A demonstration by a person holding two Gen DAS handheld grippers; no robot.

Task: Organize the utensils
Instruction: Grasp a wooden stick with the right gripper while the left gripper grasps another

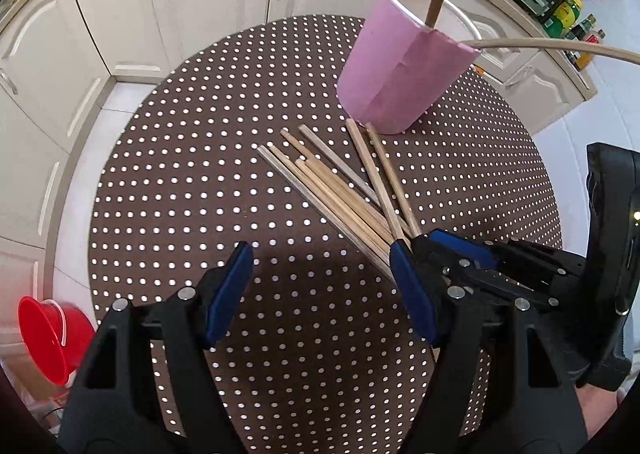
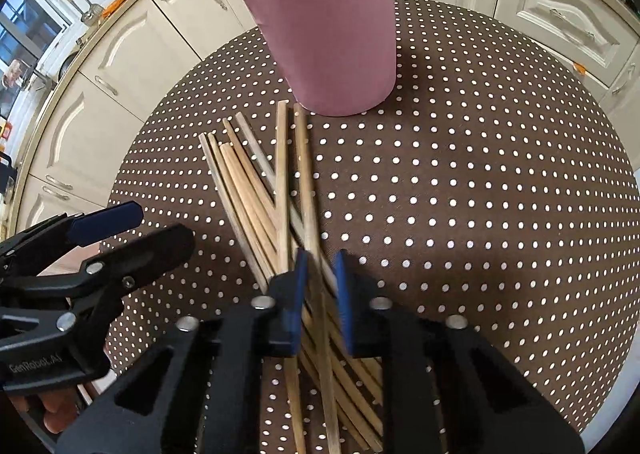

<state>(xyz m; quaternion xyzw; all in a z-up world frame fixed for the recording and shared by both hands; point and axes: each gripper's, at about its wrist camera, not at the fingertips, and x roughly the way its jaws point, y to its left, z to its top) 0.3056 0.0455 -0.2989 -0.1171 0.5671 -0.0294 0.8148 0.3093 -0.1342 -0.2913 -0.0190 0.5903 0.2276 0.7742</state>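
The right gripper (image 2: 320, 270) has its jaws narrowed around one chopstick (image 2: 306, 182) of the chopsticks (image 2: 256, 194) heaped on the dotted surface (image 2: 480, 194), though whether the pads actually pinch it I cannot tell. Straight ahead of those jaws, just past the stick tips, stands the pink cup (image 2: 332, 34) with two handles sticking out of it. The left gripper (image 1: 320, 286) hovers with jaws wide open and empty, the pile (image 1: 340, 190) ahead and right of them, the cup (image 1: 400, 66) beyond.
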